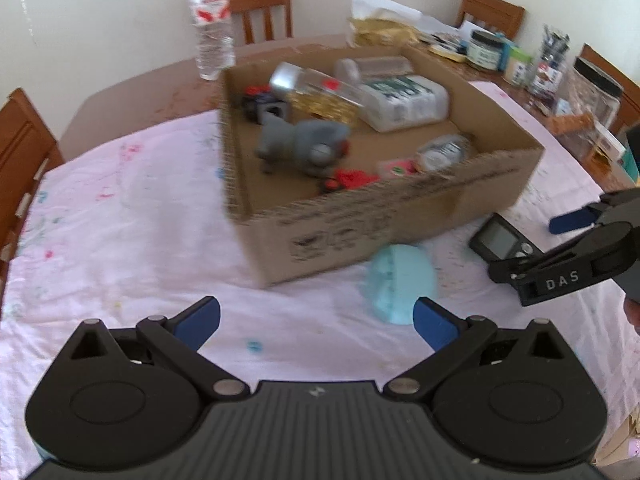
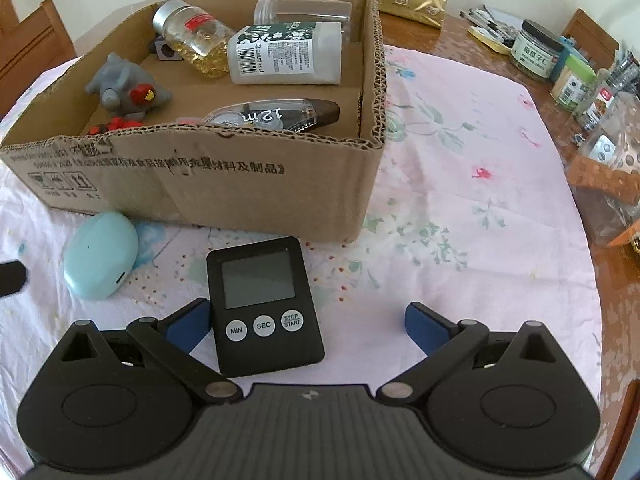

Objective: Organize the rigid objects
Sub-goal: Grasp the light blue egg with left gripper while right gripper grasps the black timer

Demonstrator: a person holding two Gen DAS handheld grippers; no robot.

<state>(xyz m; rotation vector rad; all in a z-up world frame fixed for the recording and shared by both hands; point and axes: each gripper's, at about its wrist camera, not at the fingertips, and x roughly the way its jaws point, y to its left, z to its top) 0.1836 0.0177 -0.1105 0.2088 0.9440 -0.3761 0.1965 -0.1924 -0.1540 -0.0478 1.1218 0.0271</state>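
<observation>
The black timer (image 2: 266, 306) lies flat on the pink cloth (image 2: 460, 248), just in front of the cardboard box (image 2: 208, 184), long axis running straight away from the right gripper (image 2: 308, 322). That gripper is wide open, empty, its left pad touching or nearly touching the timer's edge, so it's off-centre. The teal case (image 2: 100, 254) sits beside, nearer the left gripper (image 1: 318, 320), also open and empty.

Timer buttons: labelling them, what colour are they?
Grey-white buttons on the black timer; the right wrist view shows them best.
</observation>
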